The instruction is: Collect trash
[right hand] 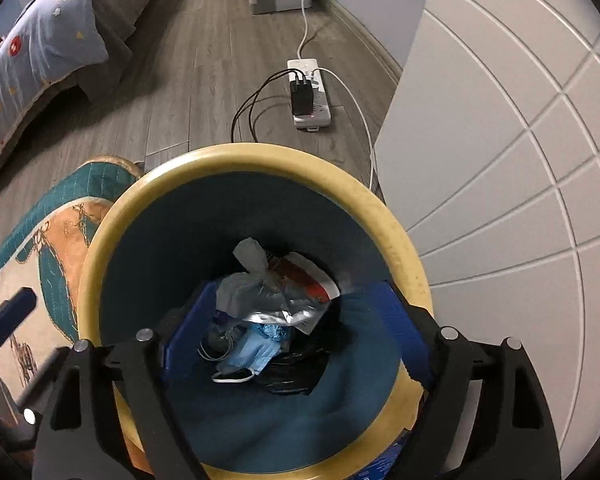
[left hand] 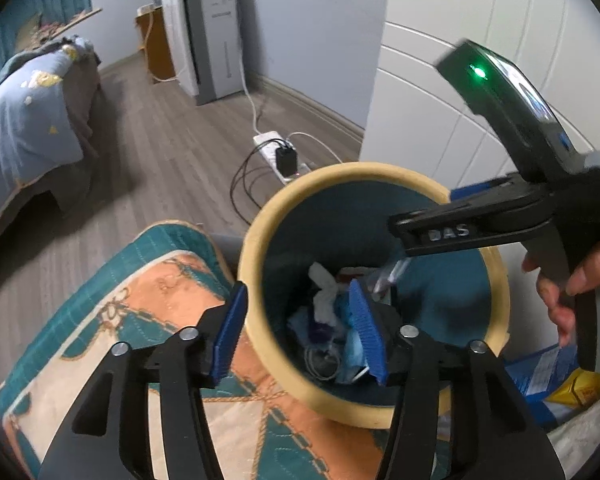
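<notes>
Right wrist view: my right tongs point(right hand: 288, 344) hang released over the bin point(right hand: 400, 240), nothing between pads. Left tongs point(left hand: 300, 334) straddle the near rim, also released. Keep both w/ clear margin from rim before withdrawing. Trash point(right hand: 268, 312): foil pouch, tissue, blue mask, piled at bin bottom.

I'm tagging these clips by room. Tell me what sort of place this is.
Most likely a bedroom in a home. A bed with a patterned quilt stands on the wood floor, a power strip with chargers lies by the wall, and a small trash bin sits beside a quilted cover.
</notes>
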`<state>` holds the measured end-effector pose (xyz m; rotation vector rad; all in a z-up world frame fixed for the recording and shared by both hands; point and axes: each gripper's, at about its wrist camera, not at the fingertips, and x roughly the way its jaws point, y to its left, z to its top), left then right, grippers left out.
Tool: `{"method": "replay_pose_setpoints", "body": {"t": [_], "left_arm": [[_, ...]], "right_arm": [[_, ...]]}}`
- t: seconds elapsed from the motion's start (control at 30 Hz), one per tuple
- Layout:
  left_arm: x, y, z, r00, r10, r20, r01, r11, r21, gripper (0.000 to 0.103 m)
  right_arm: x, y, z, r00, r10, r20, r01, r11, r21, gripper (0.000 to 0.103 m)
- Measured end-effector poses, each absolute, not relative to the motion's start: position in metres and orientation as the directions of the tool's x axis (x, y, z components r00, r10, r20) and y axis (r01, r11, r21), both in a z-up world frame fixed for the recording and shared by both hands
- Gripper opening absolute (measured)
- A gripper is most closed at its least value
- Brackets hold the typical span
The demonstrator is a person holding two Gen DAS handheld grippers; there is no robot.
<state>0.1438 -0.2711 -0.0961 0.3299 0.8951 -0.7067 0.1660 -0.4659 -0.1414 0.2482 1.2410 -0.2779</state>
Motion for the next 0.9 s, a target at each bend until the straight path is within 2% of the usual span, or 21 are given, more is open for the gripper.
{"method": "replay_pose_setpoints", "body": {"t": [0.17,0.2,0.27,0.4,0.6,0.77,0.9], "left_arm": [[0.139,-0.258,-0.074,0.446,-0.440,-0.779,0.654,0.754,-0.052,0.065],[0.135,-0.254,-0.065,0.453,-0.449,-0.770,0.653,0.755,-0.056,0.078],[0.124,-0.248,-0.049,0.487,-0.454,-0.746,0.649,0.760,-0.039,0.095],[0.103,-0.237,-0.017,0.529,-0.457,-0.715,0.629,0.777,-0.031,0.097],[0.063,-0.219,0.012,0.572,-0.429,-0.699,0.593,0.805,-0.009,0.098],[0.027,-0.206,0.025,0.621,-0.377,-0.687,0.555,0.830,0.047,0.098],[0.006,-0.197,0.031,0.609,-0.421,-0.672,0.560,0.828,-0.012,0.098]], "right_arm": [[0.149,-0.477,-0.119,0.340,-0.063,-0.938,0.375,0.924,0.074,0.082],[0.145,-0.479,-0.112,0.351,-0.061,-0.935,0.380,0.921,0.083,0.082],[0.132,-0.480,-0.091,0.386,-0.054,-0.921,0.385,0.917,0.107,0.088],[0.097,-0.469,-0.044,0.482,-0.055,-0.875,0.360,0.922,0.140,0.097],[0.040,-0.447,-0.003,0.569,-0.069,-0.819,0.308,0.942,0.135,0.097],[0.000,-0.432,0.009,0.611,-0.094,-0.786,0.281,0.954,0.104,0.097],[-0.019,-0.425,0.022,0.648,-0.122,-0.752,0.282,0.955,0.088,0.097]]}}
